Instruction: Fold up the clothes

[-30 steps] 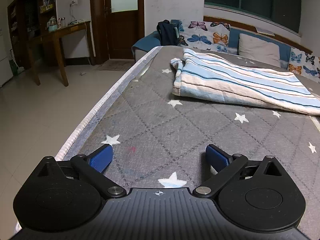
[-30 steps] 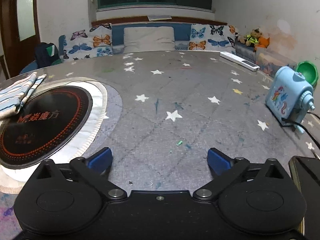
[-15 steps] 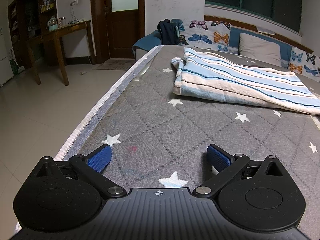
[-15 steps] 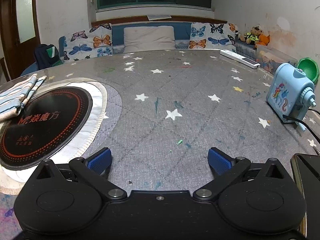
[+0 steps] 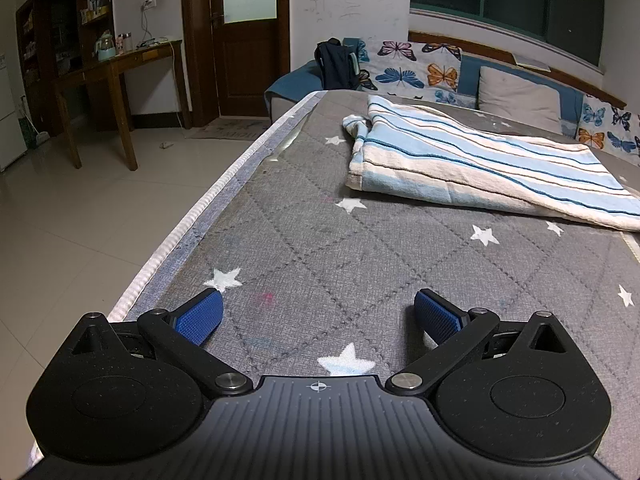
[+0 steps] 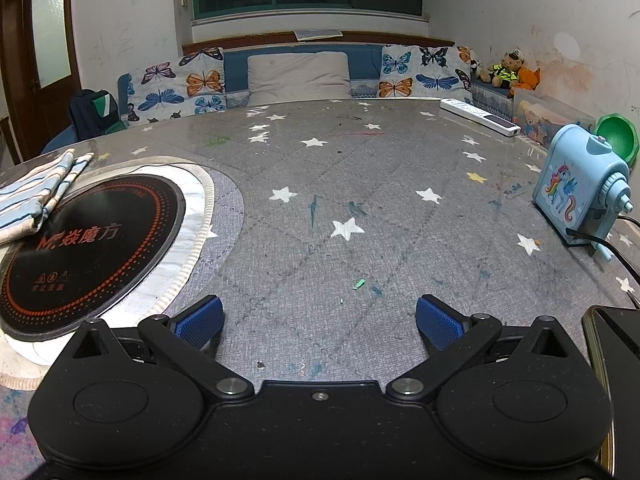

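A blue-and-white striped cloth (image 5: 476,164) lies folded on the grey star-patterned table cover (image 5: 320,240), ahead and to the right in the left wrist view. My left gripper (image 5: 316,314) stands open low over the cover, well short of the cloth, with nothing between its blue pads (image 5: 200,316). In the right wrist view one end of the same striped cloth (image 6: 36,192) shows at the far left edge. My right gripper (image 6: 318,318) is open over bare cover, far from the cloth.
A black round induction cooktop (image 6: 84,244) sits in the table beside the cloth. At the right stand a blue pencil sharpener (image 6: 580,196) with a cord, a green bowl (image 6: 616,136), a white power strip (image 6: 480,118) and a dark phone (image 6: 616,344). The table's left edge (image 5: 192,220) drops to tiled floor.
Both grippers have drifted slightly; the cloth has not moved and both stay open.
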`<action>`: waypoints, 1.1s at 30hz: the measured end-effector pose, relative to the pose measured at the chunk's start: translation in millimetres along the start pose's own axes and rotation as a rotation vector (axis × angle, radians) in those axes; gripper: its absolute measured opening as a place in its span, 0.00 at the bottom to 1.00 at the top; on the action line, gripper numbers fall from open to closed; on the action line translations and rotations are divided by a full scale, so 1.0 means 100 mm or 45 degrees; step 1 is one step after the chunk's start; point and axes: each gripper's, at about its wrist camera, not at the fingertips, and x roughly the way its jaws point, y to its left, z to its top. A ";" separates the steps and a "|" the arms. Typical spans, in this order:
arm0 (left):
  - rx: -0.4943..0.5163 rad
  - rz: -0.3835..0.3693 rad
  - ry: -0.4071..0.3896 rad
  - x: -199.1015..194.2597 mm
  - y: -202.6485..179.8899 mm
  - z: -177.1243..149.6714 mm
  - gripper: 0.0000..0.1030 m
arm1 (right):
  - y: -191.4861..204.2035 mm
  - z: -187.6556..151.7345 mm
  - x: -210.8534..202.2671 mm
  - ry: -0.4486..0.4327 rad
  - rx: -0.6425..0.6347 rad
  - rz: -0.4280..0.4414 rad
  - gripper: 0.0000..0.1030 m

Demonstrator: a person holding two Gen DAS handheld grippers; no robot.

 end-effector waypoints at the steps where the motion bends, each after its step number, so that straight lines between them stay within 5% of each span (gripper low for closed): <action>1: 0.000 0.000 0.000 0.00 0.00 0.00 1.00 | 0.00 0.00 0.00 0.000 0.001 0.000 1.00; 33: -0.004 -0.002 0.001 0.01 0.08 0.00 1.00 | 0.07 -0.01 0.01 -0.003 -0.001 -0.001 1.00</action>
